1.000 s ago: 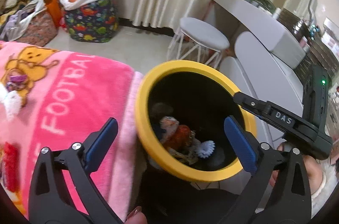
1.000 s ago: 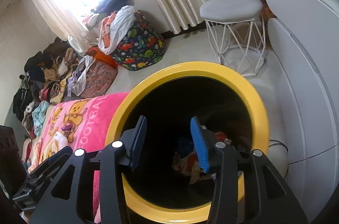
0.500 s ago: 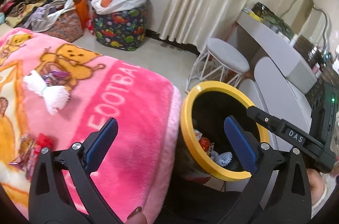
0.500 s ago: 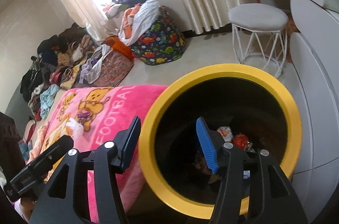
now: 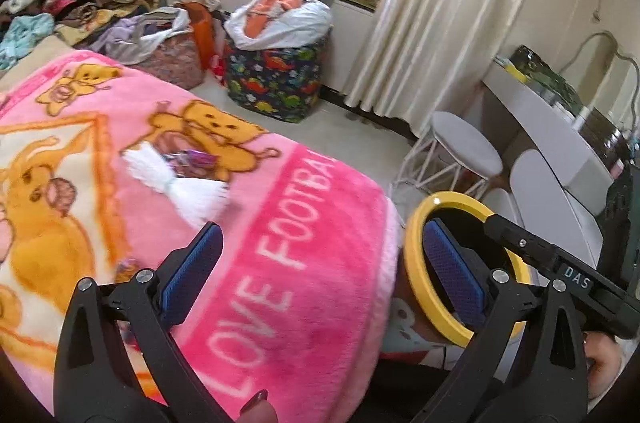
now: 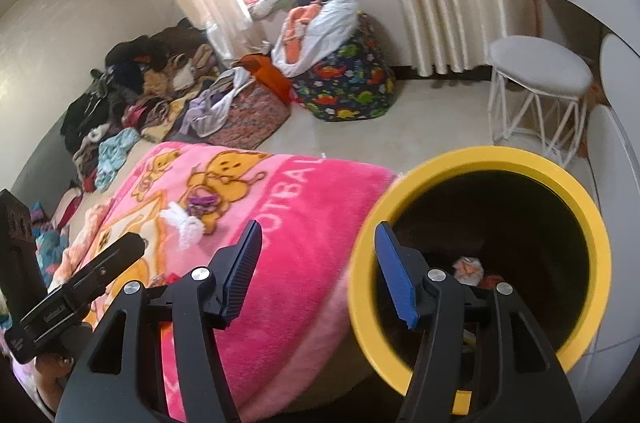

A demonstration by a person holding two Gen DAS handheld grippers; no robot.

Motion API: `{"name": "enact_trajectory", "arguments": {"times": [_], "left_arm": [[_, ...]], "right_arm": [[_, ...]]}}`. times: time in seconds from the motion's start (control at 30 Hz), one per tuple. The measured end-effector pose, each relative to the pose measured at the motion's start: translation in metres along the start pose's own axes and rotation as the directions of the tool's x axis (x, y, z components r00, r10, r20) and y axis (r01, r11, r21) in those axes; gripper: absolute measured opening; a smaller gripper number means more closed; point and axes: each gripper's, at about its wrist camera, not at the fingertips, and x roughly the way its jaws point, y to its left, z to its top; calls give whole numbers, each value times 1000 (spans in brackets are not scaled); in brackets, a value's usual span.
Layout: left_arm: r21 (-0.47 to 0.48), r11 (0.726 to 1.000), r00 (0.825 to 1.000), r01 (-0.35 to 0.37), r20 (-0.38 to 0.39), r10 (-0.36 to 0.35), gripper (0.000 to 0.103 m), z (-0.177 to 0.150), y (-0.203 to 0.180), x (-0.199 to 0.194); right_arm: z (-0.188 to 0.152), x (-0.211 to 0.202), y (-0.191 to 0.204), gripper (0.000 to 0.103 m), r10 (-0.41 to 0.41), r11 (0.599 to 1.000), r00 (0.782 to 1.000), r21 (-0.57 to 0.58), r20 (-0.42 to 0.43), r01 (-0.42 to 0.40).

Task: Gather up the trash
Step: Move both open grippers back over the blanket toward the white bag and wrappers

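Nearest: left gripper (image 5: 318, 263), black frame w/ blue ribbed pads, jaws wide apart, nothing btwn them, hanging over the bright pink plush blanket w/ bear print and white lettering (image 5: 304, 255). Right gripper (image 6: 316, 267), same build, jaws part-way apart and opening, also empty; one pad over the blanket edge, the other over the mouth of the round black bin w/ thick yellow rim (image 6: 568, 183), which stands just beside the bed's edge. Inside the bin, at the bottom, a few crumpled bits already dropped (image 6: 470, 269), whitish and red/orange, so part of the job looks done. Further out on the blanket, well apart from both grippers: a white fluffy tissue-like wad (image 5: 188, 183) and, touching or just beside it, a small purple crinkly wrapper (image 5: 190, 159); those two read as trash left to fetch. More scraps may sit at the blanket's near-left edge, too blurred to call. Beyond: white round wire-leg stool (image 6: 540, 63), dinosaur-print fabric bag (image 6: 348, 91), clothes heaps by the wall.
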Motion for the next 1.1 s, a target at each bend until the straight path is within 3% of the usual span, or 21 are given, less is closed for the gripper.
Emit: {"name": "enact_trajectory", "arguments": {"times": [0.43, 1.1], "left_arm": [[-88, 992, 995, -94, 23, 96, 92, -2, 61, -24], [-193, 966, 985, -173, -50, 166, 92, -30, 137, -29]], "right_arm": [[2, 31, 65, 59, 80, 988, 995, -127, -56, -87], [-1, 89, 135, 59, 153, 957, 977, -223, -149, -184]]}}
